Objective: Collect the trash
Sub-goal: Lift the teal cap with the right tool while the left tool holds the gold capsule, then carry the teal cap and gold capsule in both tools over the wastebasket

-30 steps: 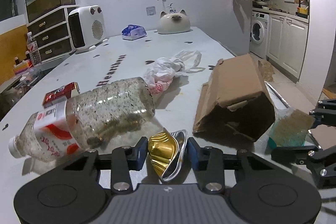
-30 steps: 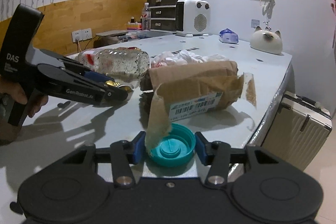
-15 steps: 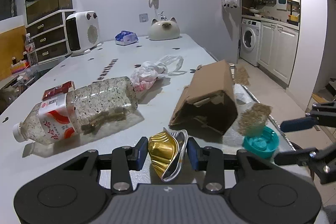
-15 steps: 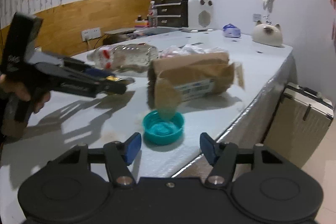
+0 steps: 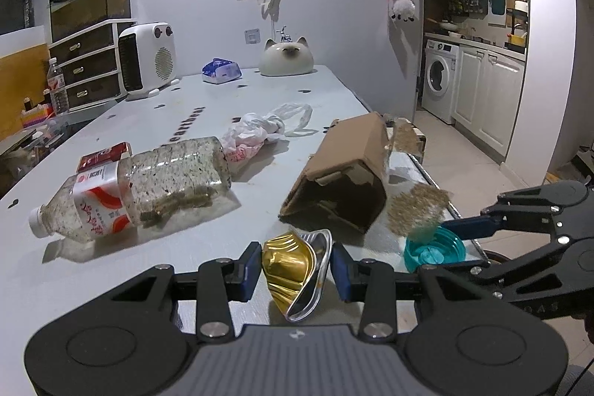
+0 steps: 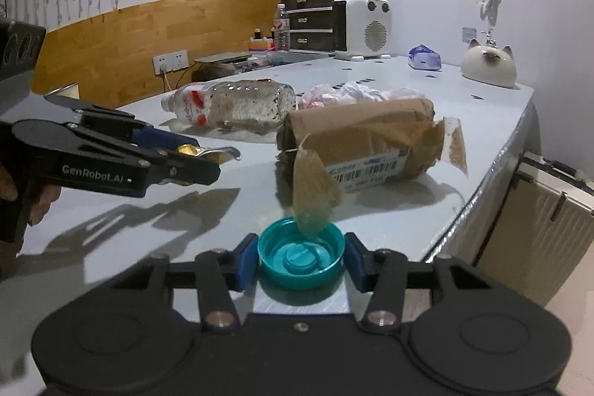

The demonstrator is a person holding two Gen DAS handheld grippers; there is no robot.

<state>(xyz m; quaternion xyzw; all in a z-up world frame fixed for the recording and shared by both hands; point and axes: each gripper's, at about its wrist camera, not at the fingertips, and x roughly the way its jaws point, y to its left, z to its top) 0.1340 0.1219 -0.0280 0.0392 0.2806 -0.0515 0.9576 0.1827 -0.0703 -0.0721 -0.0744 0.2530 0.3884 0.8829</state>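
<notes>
listing the table's trash from left to right, seen from the left wrist view.

- plastic bottle (image 5: 137,188): lying on its side on the table (image 5: 111,136), murky residue inside, red-and-white label, cap on. untouched.
- red packet (image 5: 104,155): just behind the bottle, partly hidden.
- white plastic bag (image 5: 260,130): crumpled, touching the bottle's base end.
- gold capsule (image 5: 287,266): crushed, foil rim bent; clenched between the fingers of the left gripper (image 5: 295,268), apparently raised off the table.
- cardboard box (image 5: 345,177): torn, open end toward the camera, shipping label on its side; a tape strip (image 6: 312,195) hangs from it down into the lid.
- teal lid (image 6: 300,257): near the table's right edge, open side up; the right gripper (image 6: 300,258) has its pads closed against both sides of the rim.

step in hand, by judgement: both tongs loaded, pick-up stage of collecting. no bin shows in either view.

next move calls for: lifting the lid clear of the tape strip, which may cling and drag the box; then carrying both pieces to a bin, wherever that stands.
</notes>
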